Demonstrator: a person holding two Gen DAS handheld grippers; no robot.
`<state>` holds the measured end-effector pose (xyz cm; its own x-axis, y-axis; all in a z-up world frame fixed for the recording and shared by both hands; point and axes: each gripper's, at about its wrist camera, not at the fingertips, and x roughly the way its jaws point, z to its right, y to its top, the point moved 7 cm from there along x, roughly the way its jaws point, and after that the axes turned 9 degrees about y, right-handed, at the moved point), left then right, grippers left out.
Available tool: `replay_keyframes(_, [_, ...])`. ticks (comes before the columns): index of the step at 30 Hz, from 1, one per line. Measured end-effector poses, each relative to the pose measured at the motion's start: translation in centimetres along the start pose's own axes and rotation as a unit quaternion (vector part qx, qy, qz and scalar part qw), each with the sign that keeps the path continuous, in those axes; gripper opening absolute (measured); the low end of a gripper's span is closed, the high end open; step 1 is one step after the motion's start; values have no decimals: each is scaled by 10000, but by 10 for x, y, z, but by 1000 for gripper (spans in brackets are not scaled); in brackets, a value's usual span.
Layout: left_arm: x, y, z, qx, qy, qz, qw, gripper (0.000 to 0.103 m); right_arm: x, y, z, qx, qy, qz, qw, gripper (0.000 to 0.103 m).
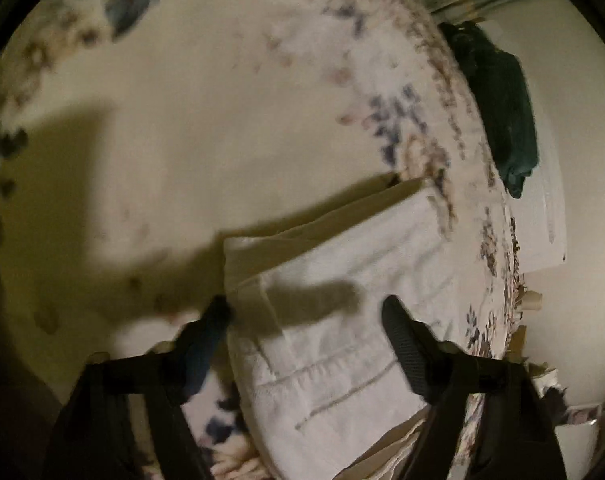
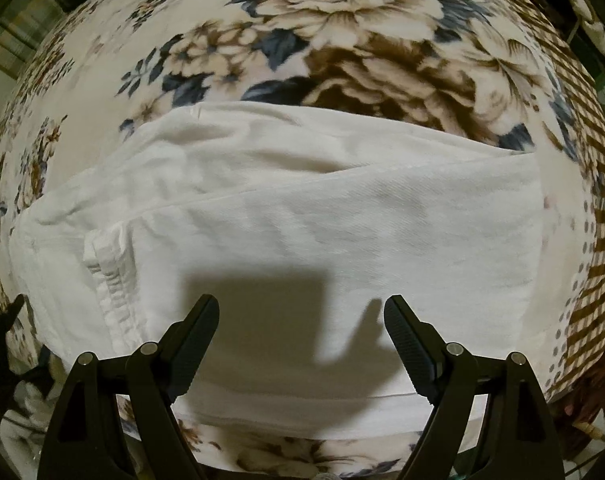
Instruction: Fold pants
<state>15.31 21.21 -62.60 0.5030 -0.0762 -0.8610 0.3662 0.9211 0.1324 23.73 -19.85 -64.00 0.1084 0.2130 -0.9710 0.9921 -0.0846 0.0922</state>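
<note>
Pants [image 2: 270,216], white, are laid folded on a floral blanket [image 2: 342,52] (cream ground, brown roses, blue-grey leaves), spread across the middle of the right wrist view from the left margin to the right. At the left of that view a ribbed, stitched band [image 2: 108,280] of the garment is seen, running down toward the near edge; further right a long diagonal seam is traced across the upper layer, and beyond the cloth's right end a brown-and-cream checked border [image 2: 590,216] of the blanket is found. The right gripper [image 2: 300,310] is held above the near edge of the pants with its jaws spread wide and nothing between them; its shadow is cast on the cloth just ahead. In the left wrist view, much blurred, a plain cream stretch of blanket [image 1: 182,140] is recorded at left with a broad shadow across it; the folded pants [image 1: 334,280] are placed at lower centre, stacked layers showing along the far edge. The left gripper [image 1: 304,306] is held spread and empty, its left finger at the garment's left edge, its right finger over the white cloth (contact cannot be told). At far right, past the blanket's edge, a dark green cloth [image 1: 502,112] is noted.
</note>
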Motion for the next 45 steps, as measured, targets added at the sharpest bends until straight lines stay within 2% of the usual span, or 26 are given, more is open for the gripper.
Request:
replay_keyframes(1, [-5, 0, -2, 34, 75, 104, 9999, 29, 3, -9, -5, -5, -19, -5, 10000, 87])
replay_keyframes(2, [-6, -1, -5, 60, 155, 148, 9998, 23, 6, -13, -7, 0, -23, -28, 10000, 87])
replay_keyframes(5, [-10, -3, -5, 99, 106, 246, 9996, 13, 10, -13, -4, 97, -14, -67, 9999, 87])
replay_keyframes(10, [-18, 11, 13, 360, 71, 509, 9980, 9, 8, -6, -4, 52, 18, -19, 10000, 87])
replay_keyframes(17, [20, 22, 2, 347, 279, 268, 9986, 9, -2, 4, 2, -82, 69, 35, 9999, 87])
replay_keyframes(21, [20, 24, -2, 166, 34, -22, 9999, 16, -11, 6, 0, -114, 117, 46, 9999, 87])
replay_keyframes(22, [15, 24, -4, 72, -7, -88, 9999, 30, -13, 7, 0, -129, 132, 48, 9998, 87])
replay_keyframes(23, [9, 24, -8, -11, -36, -122, 9999, 51, -14, 7, 1, -132, 158, 43, 9998, 87])
replay_keyframes(25, [-5, 23, -15, -246, -363, -60, 9990, 75, -14, 5, 3, -94, 174, 25, 9998, 87])
replay_keyframes(26, [-12, 21, -19, -360, -489, -4, 9982, 79, -13, 3, 5, -44, 193, 14, 9998, 87])
replay_keyframes(31, [7, 6, -28, -613, -742, -307, 9949, 79, -10, -5, 11, 144, 261, -43, 9995, 87])
replay_keyframes(35, [33, -6, -7, -321, -738, -551, 9952, 79, -12, -7, 8, 88, 287, -20, 9995, 87])
replay_keyframes(38, [40, -1, 3, -111, -612, -393, 9973, 80, -13, -6, 9, 101, 308, -8, 9995, 87])
replay_keyframes(42, [40, 6, 8, -174, -657, -318, 9972, 80, -13, -3, 10, 167, 360, 3, 9992, 87])
replay_keyframes(43, [38, 7, 8, -165, -677, -236, 9973, 77, -13, -3, 12, 179, 369, 4, 9992, 87])
replay_keyframes(44, [36, 10, 10, -134, -697, -147, 9974, 58, -14, -3, 13, 194, 375, 2, 9991, 87])
replay_keyframes(45, [34, 10, 12, -60, -711, -95, 9974, 48, -14, -4, 14, 209, 380, 4, 9991, 87])
